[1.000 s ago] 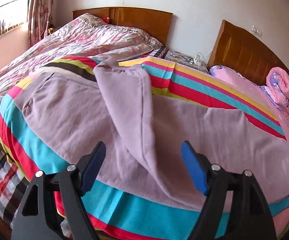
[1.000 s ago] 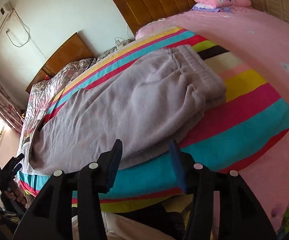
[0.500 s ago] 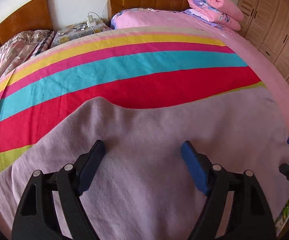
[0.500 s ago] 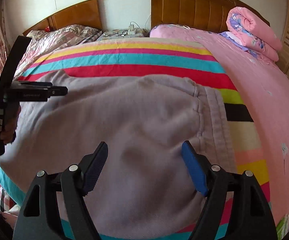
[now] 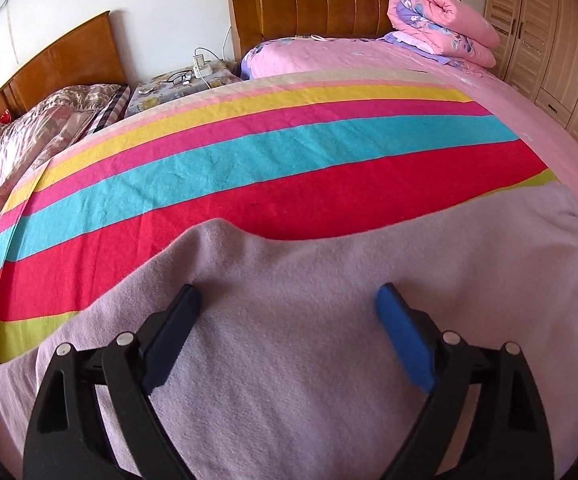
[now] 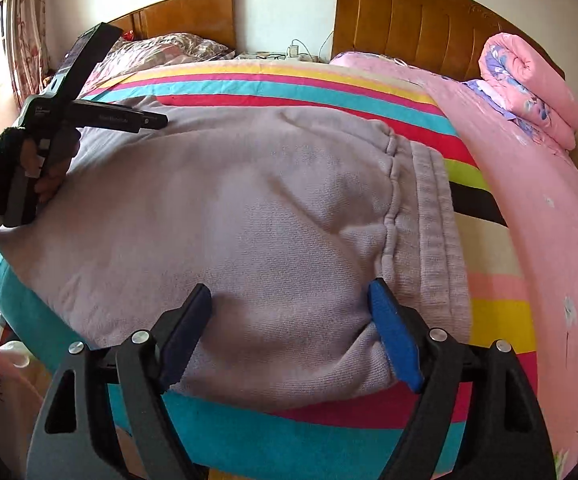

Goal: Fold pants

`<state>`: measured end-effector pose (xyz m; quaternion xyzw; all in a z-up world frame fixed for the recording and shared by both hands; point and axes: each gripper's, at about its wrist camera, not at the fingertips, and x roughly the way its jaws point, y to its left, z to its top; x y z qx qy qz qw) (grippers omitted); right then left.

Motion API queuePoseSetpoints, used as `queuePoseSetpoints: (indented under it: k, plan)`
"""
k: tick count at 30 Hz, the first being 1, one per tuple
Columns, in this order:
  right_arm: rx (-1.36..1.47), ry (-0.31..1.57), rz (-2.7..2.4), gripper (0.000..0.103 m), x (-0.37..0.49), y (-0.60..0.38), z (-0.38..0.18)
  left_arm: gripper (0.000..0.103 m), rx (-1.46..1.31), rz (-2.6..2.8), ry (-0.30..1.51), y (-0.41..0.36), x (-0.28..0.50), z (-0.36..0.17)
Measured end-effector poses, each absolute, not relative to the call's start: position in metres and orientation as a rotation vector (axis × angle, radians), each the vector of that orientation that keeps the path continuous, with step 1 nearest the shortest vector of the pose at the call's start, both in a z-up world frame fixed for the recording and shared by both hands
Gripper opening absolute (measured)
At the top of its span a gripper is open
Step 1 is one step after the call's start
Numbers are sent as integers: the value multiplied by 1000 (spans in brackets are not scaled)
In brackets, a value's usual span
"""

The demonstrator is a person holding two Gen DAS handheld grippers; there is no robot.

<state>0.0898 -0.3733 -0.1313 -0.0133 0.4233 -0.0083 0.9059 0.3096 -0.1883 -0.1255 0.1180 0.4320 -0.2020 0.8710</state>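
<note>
Clearly both tools are poised rather than holding anything. The left gripper (image 5: 287, 312) has its jaws spread wide above the leg end of the lilac pants (image 5: 329, 320), cloth running between and beyond both fingers, with nothing pinched. The right gripper (image 6: 289, 312) is likewise spread apart, hovering at the near edge of the seat, with the ribbed waistband (image 6: 433, 208) just to the right of its blue pad. From the right wrist view the left gripper (image 6: 145, 120) shows far off to the left, over the leg part of the pants (image 6: 229, 208).

The garment lies lengthwise across the striped blanket (image 5: 249, 160) on the bed, apparently already doubled leg over leg, so the next fold would likely bring the legs toward the waistband.

Risks, as I judge them: the fabric is thick, soft fleece, and a shallow bite could catch only the top layer, so the lower leg stays behind and the stack peels apart when lifted. The blanket sits directly beneath; a deep closure may pinch it too and drag the stripes along. The bulge in the seat ahead of the right gripper may trap air and leave a lumpy, skewed fold if the two ends are not carried evenly.
</note>
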Motion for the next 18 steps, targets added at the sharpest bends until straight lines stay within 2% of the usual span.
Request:
queuePoseSetpoints:
  k: [3, 5, 6, 8, 10, 14, 18]
  plan:
    - [-8, 853, -86, 78, 95, -369, -109, 92, 239, -422, 904, -188, 311, -125]
    - [23, 814, -39, 82, 98, -361, -102, 95, 234, -431, 909, -188, 312, -125]
    - [27, 839, 1, 88, 102, -356, -109, 95, 236, -434, 910, -189, 312, -125]
    - [-37, 942, 18, 89, 112, -346, -141, 95, 226, -456, 913, -186, 312, -122]
    - [-38, 920, -1, 89, 108, -343, -141, 95, 186, -447, 908, -171, 307, -112]
    - [-70, 914, -114, 89, 112, -326, -112, 95, 76, -432, 802, -102, 272, -65]
    - [-91, 789, 14, 89, 123, -273, -69, 101, -71, -275, 690, 30, 226, -34]
